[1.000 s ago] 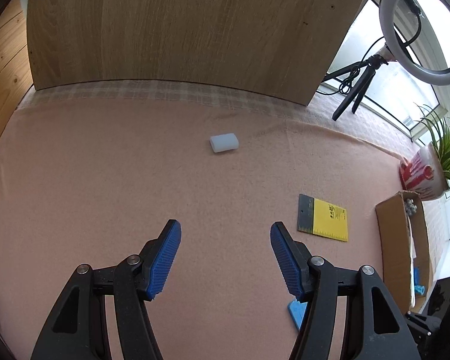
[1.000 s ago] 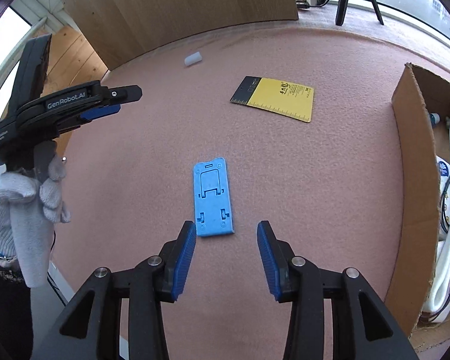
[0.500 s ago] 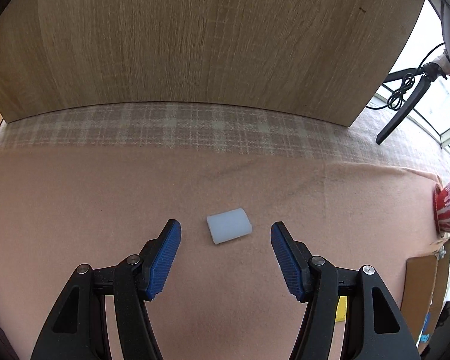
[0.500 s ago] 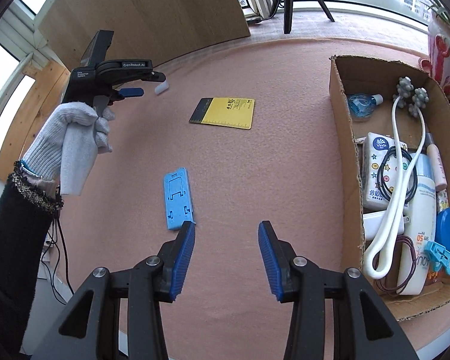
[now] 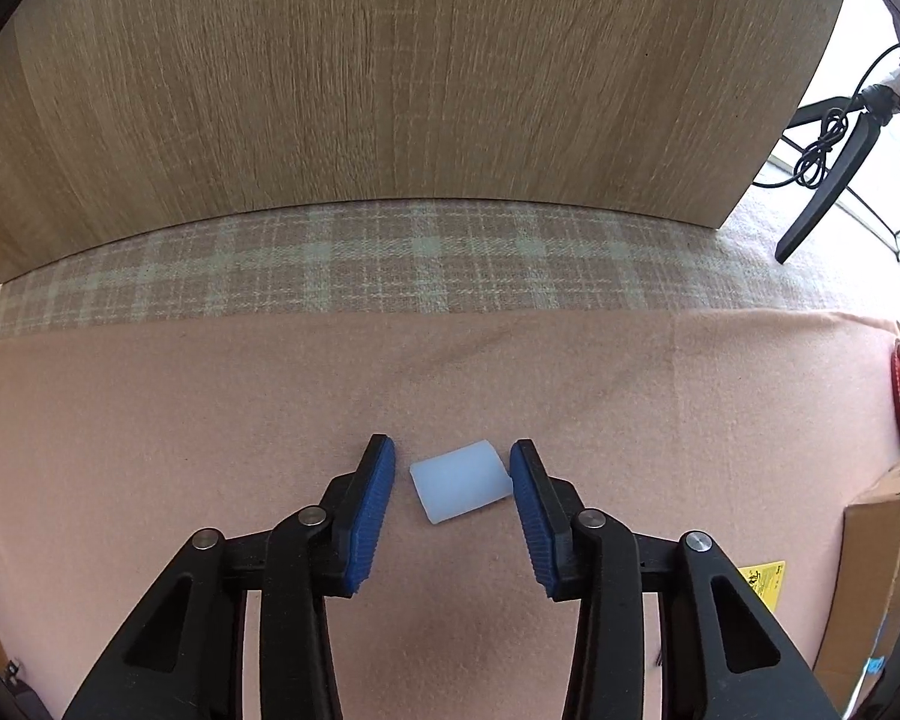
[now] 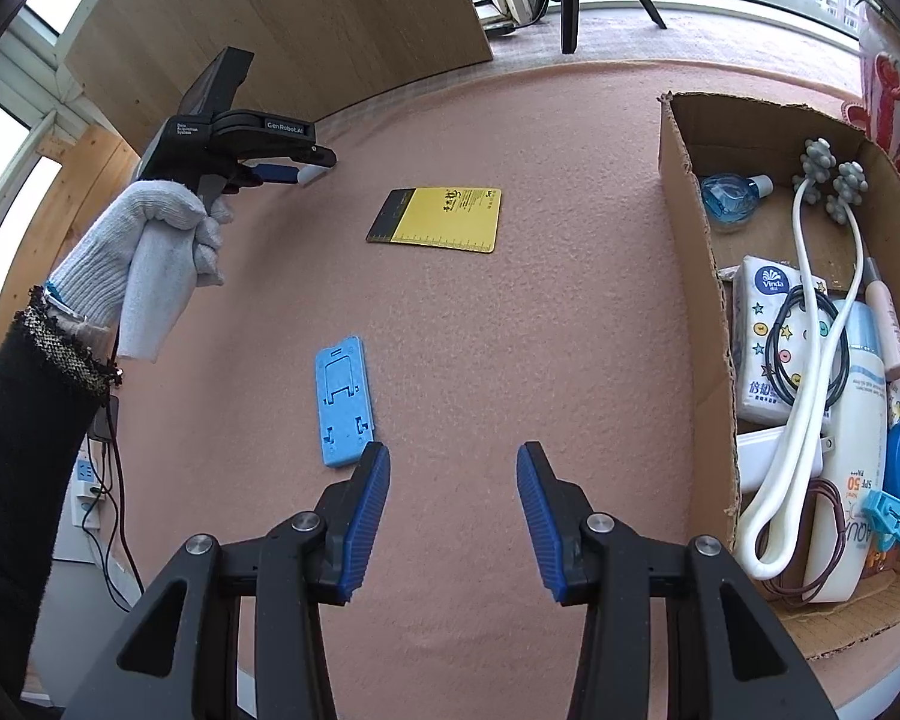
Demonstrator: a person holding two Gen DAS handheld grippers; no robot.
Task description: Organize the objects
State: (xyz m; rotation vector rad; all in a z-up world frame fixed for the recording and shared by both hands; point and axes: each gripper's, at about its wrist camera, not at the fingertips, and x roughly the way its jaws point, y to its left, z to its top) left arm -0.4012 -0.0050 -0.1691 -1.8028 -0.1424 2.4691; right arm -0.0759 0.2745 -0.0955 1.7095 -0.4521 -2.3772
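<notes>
In the lower centre of the left wrist view the left gripper [image 5: 453,480] straddles the white block [image 5: 459,487], jaws closing but not yet pressing, presumably to carry it to the cardboard box [image 6: 687,276], while the right gripper [image 6: 453,510] hangs released and empty.
</notes>
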